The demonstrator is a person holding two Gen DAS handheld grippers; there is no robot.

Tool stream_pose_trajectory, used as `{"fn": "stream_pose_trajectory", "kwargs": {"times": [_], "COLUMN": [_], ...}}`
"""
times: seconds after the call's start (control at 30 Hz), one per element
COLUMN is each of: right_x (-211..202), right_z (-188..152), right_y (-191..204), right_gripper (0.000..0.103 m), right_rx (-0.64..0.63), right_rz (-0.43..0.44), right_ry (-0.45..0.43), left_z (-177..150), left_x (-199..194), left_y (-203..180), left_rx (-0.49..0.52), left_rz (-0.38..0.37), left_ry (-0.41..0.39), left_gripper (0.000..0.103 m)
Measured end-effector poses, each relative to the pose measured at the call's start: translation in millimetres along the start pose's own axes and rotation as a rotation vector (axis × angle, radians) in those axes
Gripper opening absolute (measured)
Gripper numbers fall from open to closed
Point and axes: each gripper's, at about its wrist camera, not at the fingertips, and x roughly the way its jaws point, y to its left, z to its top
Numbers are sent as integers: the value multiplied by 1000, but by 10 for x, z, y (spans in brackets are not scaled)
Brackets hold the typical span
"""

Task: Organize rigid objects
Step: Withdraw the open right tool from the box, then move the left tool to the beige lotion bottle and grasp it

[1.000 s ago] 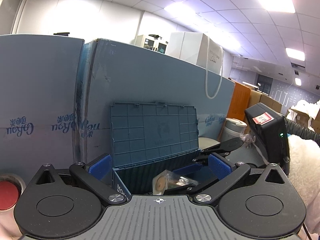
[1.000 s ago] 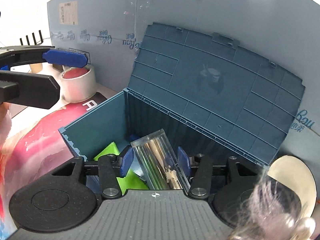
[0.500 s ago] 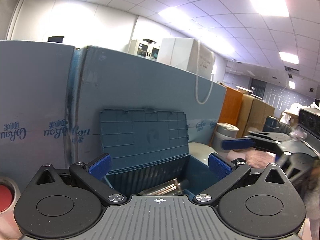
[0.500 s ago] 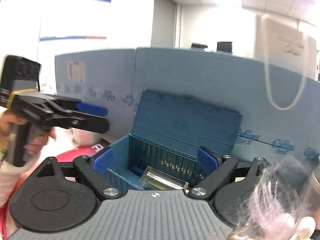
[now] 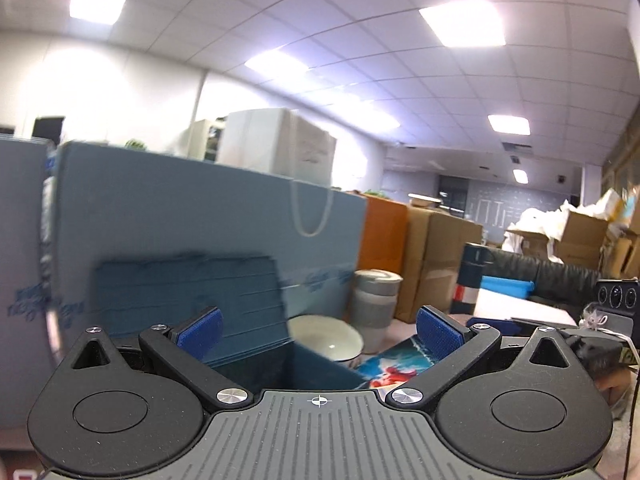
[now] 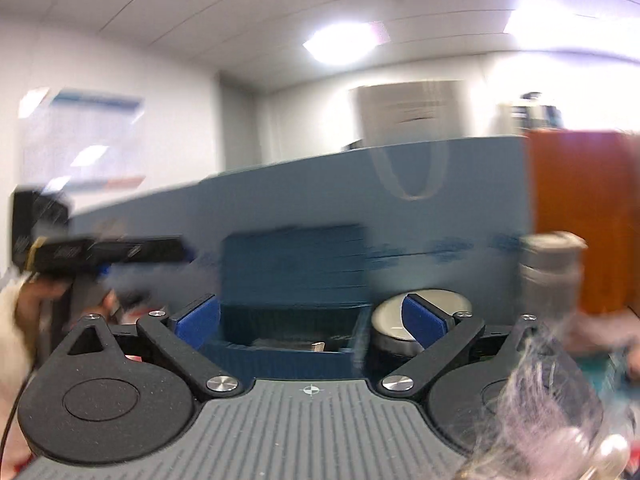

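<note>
A dark blue storage box (image 6: 288, 354) with its lid (image 6: 292, 264) standing open sits ahead of my right gripper (image 6: 310, 318), which is open and empty, back from the box. Something pale lies inside the box, blurred. In the left wrist view the same box (image 5: 316, 372) and lid (image 5: 188, 296) lie low ahead of my left gripper (image 5: 318, 330), open and empty. The left gripper also shows in the right wrist view (image 6: 120, 250), held at the left.
A white bowl (image 5: 326, 338) stands right of the box, also in the right wrist view (image 6: 416, 314). A grey lidded cup (image 5: 376, 308) stands behind it. Blue foam panels (image 5: 200, 208) wall the back. A colourful mat (image 5: 396, 360) covers the table. Cardboard boxes (image 5: 440, 256) stand behind.
My right gripper let go of the clear case into the box, opened and pulled back and up. Both grippers tilted upward; the left one swung right.
</note>
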Motion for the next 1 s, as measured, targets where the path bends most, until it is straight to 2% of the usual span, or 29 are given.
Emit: {"fn": "stream_pose_trajectory", "kwargs": {"times": [0.13, 0.2, 0.27, 0.43, 0.67, 0.8, 0.9, 1.0], "right_x": [-225, -342, -452, -645, -711, -740, -769, -768], "right_z": [-190, -285, -384, -560, -655, -670, -680, -693], "right_y": [-170, -226, -276, -425, -642, -691, -720, -755], "right_gripper": [100, 100, 100, 103, 103, 103, 103, 103], "right_rx": [146, 198, 245, 362, 499, 536, 568, 603], "right_rz": [-185, -275, -321, -326, -315, -292, -279, -259], "right_ry": [-100, -176, -257, -379, -362, -369, -373, -363], "left_z": [-62, -103, -159, -316, -571, -677, -719, -714], "left_x": [182, 304, 433, 931, 1721, 2118, 2376, 2574], "left_y": [-336, -516, -708, -1142, -1485, -1586, -1608, -1580], "left_rx": [144, 227, 316, 529, 774, 935, 969, 924], "left_rz": [-16, -51, -113, -193, -259, -349, -375, -410], "left_ry": [-2, 11, 28, 164, 435, 610, 722, 780], "left_gripper": [103, 103, 103, 103, 96, 92, 84, 72]}}
